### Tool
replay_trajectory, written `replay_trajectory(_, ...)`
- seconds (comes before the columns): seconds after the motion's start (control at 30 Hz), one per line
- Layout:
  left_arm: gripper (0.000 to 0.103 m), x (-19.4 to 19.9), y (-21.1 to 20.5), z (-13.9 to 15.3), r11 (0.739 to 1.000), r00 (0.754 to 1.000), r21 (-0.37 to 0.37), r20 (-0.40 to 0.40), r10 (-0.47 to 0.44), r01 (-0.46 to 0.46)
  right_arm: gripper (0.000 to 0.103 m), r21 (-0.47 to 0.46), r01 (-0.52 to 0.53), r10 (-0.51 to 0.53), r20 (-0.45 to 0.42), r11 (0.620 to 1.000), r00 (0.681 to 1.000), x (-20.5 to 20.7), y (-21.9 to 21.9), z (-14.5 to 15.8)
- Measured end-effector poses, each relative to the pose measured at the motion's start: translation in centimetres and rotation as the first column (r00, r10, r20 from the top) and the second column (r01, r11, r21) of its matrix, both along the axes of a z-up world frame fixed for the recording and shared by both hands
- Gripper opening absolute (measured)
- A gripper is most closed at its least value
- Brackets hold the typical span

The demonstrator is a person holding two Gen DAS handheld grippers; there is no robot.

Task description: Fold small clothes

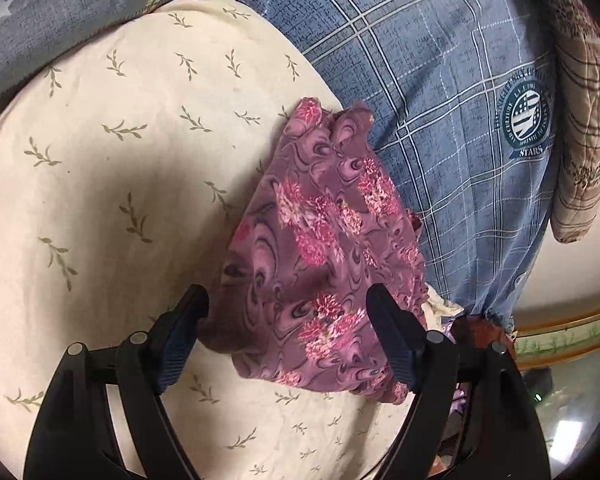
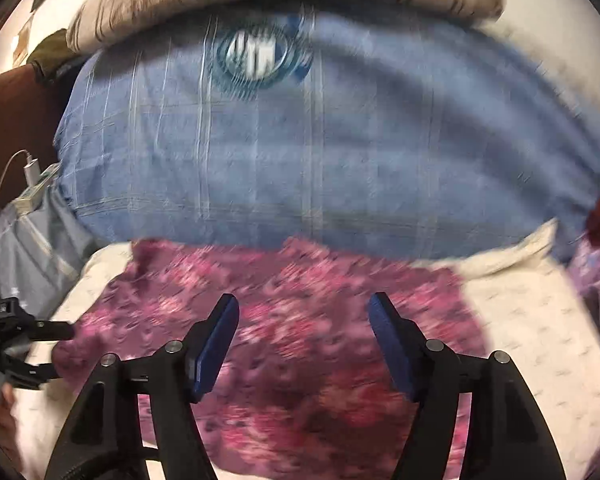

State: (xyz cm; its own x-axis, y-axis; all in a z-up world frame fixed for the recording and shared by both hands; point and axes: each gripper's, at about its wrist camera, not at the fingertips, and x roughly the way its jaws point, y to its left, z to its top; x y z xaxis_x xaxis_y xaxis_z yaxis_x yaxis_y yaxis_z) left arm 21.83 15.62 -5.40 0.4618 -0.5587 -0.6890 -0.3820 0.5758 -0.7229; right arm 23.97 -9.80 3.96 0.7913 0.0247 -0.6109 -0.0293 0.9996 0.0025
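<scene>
The purple floral garment (image 1: 324,248) lies on a cream cloth with small leaf sprigs (image 1: 112,184), its far edge touching a blue plaid pillow (image 1: 440,92). In the left wrist view it looks folded into a compact wedge, narrow at the far end and wider toward the camera. In the right wrist view the same garment (image 2: 300,320) is smeared by motion blur, so its folds cannot be read there.

The cream cloth covers a bed; the blue plaid pillow carries a round dark-green badge (image 1: 530,122) with the word STARS. Beyond the pillow sits a beige and brown plaid cushion (image 1: 584,128). At the upper left of the left wrist view there is grey-blue bedding with a white star (image 1: 60,28). In the right wrist view a white charger with its cable (image 2: 32,176) lies at the left edge, beside a dark brown panel (image 2: 20,120).

The left tool (image 1: 288,308) stands wide, its jaws straddling the near end of the garment; whether the fingers touch the fabric I cannot tell, and nothing is pinched between them. The right tool (image 2: 304,312) also stands wide above the garment, gripping nothing. The left tool shows again at the left edge of the right wrist view, its tips at the garment's border.
</scene>
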Motion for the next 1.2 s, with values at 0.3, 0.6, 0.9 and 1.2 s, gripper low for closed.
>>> replay_trajectory(0.3,0.080,0.9,0.0,-0.2,1.000,1.000,-0.021,0.013,0.015,-0.015,0.064,-0.001,0.044,-0.042,-0.250,0.999,0.967,4.1,-0.7,-8.1)
replay_trajectory(0.6,0.083,2.7,-2.0,-2.1,0.999,1.000,-0.036,0.004,0.016,-0.016,0.067,-0.015,0.017,-0.020,-0.220,1.000,0.975,4.2,-0.5,-8.0)
replay_trajectory(0.9,0.021,4.1,-3.8,1.6,0.999,0.996,0.032,0.079,-0.029,0.026,0.071,-0.025,-0.002,-0.005,-0.243,1.000,0.970,4.0,-0.5,-10.0)
replay_trajectory(1.2,0.017,4.5,-8.2,8.0,0.973,0.973,0.207,0.183,-0.139,0.100,0.072,0.006,-0.002,0.004,-0.244,1.000,0.970,4.1,-0.9,-10.2)
